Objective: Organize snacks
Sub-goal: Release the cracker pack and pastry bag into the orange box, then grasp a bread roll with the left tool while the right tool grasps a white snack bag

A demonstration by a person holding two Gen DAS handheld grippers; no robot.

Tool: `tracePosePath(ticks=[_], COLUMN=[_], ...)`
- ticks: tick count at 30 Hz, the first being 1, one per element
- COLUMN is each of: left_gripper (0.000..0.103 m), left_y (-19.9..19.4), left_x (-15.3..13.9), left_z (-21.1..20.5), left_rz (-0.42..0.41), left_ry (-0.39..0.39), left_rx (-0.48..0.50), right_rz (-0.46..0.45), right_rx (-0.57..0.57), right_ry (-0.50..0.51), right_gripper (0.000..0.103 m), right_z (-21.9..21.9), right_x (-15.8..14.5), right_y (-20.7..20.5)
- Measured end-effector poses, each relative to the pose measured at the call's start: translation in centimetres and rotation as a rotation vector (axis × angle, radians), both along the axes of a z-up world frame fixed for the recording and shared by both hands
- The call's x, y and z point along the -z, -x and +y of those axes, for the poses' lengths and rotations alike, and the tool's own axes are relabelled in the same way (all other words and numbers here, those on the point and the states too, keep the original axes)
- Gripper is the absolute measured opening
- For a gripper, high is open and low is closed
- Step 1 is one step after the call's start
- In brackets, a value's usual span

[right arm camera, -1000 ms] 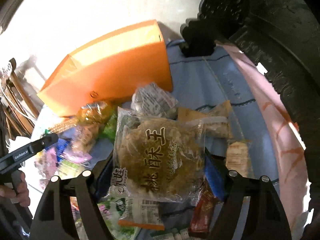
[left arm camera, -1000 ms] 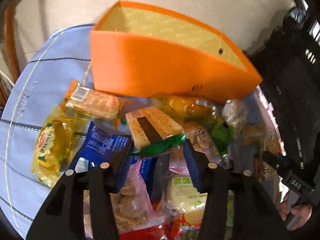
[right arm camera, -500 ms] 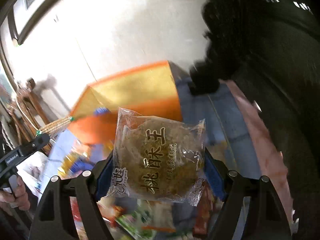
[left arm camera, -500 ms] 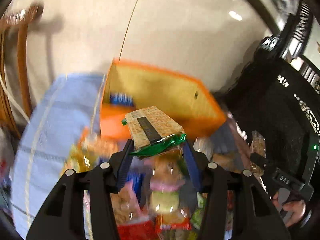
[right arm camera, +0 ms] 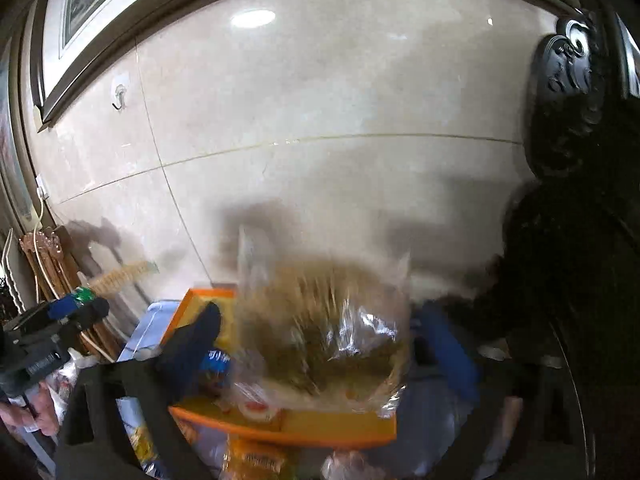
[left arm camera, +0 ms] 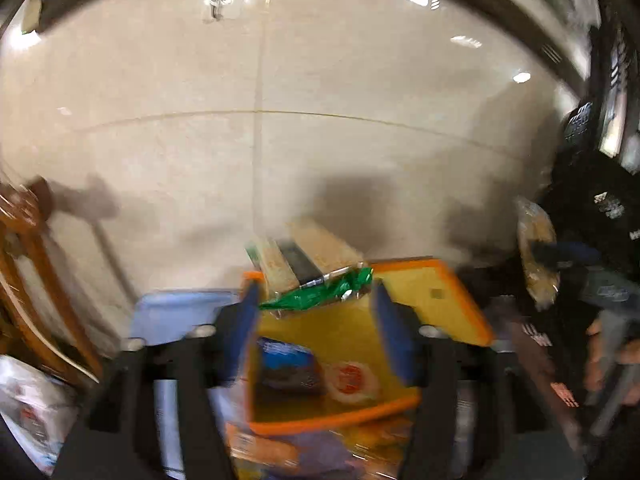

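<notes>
The orange box [left arm camera: 432, 300] stands open on the blue cloth, with a blue packet [left arm camera: 288, 364] and a round red-labelled snack [left arm camera: 350, 380] inside. My left gripper [left arm camera: 314, 300] hangs over it with its jaws opening. The cracker packet with the green end [left arm camera: 308, 268] sits loose between the blue pads, blurred. In the right wrist view my right gripper [right arm camera: 320, 316] is also above the orange box [right arm camera: 280, 428], jaws opening. The big clear packet of brown pastry [right arm camera: 324, 328] is blurred between the fingers, free of them.
A tiled wall rises right behind the box. Wooden chair [left arm camera: 24, 280] at the left, dark carved furniture [right arm camera: 568, 80] at the right. Several snack packets [left arm camera: 272, 448] lie in front of the box. A person's hand [right arm camera: 24, 404] holds the left gripper's handle.
Both grippers rose from the snack pile to above the orange box, each carrying its packet. Both pairs of jaws have now spread and the packets sit loose.
</notes>
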State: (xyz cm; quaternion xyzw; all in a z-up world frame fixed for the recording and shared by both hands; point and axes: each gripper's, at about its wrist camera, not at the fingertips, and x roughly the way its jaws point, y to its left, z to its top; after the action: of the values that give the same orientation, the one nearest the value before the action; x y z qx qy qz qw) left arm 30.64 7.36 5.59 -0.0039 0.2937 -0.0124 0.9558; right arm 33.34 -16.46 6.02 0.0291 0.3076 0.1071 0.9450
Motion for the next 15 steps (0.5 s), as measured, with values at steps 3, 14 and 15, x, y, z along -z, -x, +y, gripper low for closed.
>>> tracePosePath(ticks=[3,14,15], left_gripper=[0.099,0.099,0.099], left_y=[0.5,6.7,7.1], left_x=[0.8,8.5,9.9], left_z=[0.6,5.7,5.7], left_rz=[-0.032,0.137,0.164], left_ry=[-0.074,-0.068,-0.072], left_rx=[-0.033,-0.022,-0.010], right_rz=[0.000,0.158,0.187], right_rx=[-0.013,-0.071,-0.074], right_ry=[0.100,0.193,0.194], right_gripper=[0.099,0.099,0.099], right_z=[1.0,-1.6,-1.8], right_x=[0.2,9.8,11.3], right_y=[0.3,6.2,6.5])
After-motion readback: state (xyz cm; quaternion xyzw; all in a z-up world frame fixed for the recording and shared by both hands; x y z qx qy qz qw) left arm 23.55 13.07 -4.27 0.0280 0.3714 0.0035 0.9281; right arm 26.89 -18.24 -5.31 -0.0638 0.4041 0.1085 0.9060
